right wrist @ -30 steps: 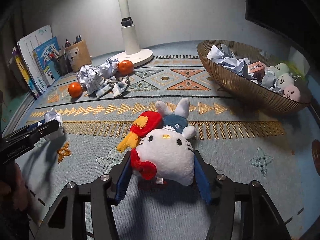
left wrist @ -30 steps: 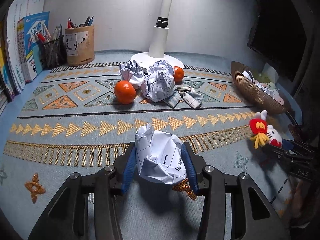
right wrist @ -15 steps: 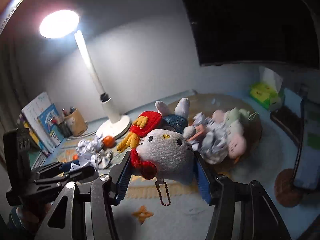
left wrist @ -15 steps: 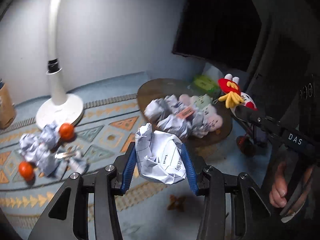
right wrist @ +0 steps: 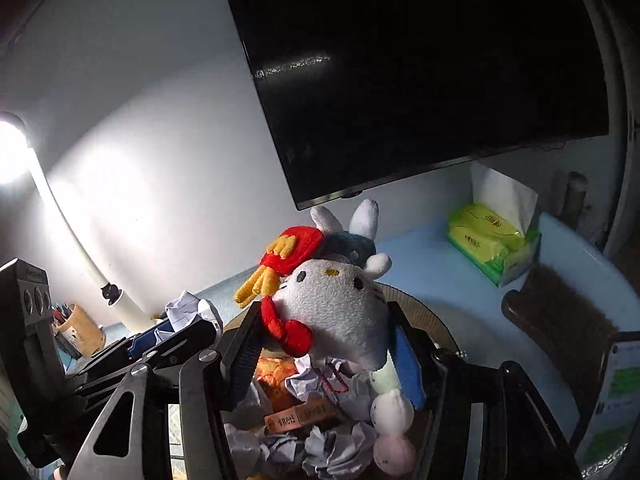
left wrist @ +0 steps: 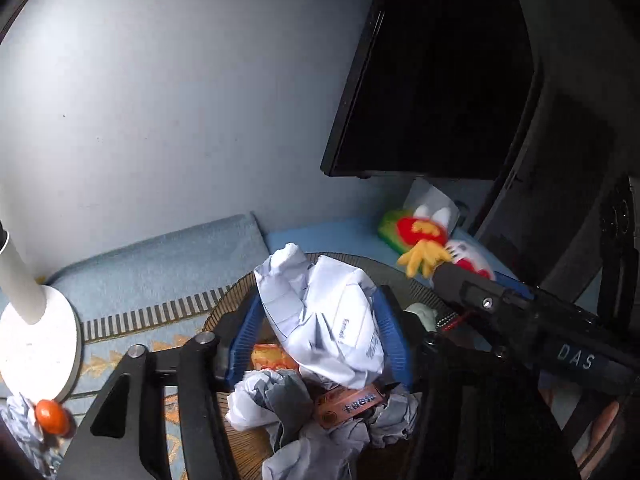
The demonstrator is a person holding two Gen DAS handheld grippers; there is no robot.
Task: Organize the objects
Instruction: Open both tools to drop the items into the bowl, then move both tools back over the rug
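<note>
My left gripper is shut on a crumpled white paper ball and holds it above the brown woven bowl. My right gripper is shut on a white cat plush toy with a red bow, with a red-and-yellow chicken plush attached, also above the bowl. The bowl holds several crumpled papers, an orange label card and pastel round toys. The right gripper with the plush shows at the right of the left wrist view.
A white desk lamp base stands at the left with an orange beside it. A dark monitor hangs behind. A green tissue pack and a brown brush lie to the right. A pen cup stands far left.
Both grippers have moved from over the patterned mat to right above the bowl, still holding the paper ball and the plush toy.
</note>
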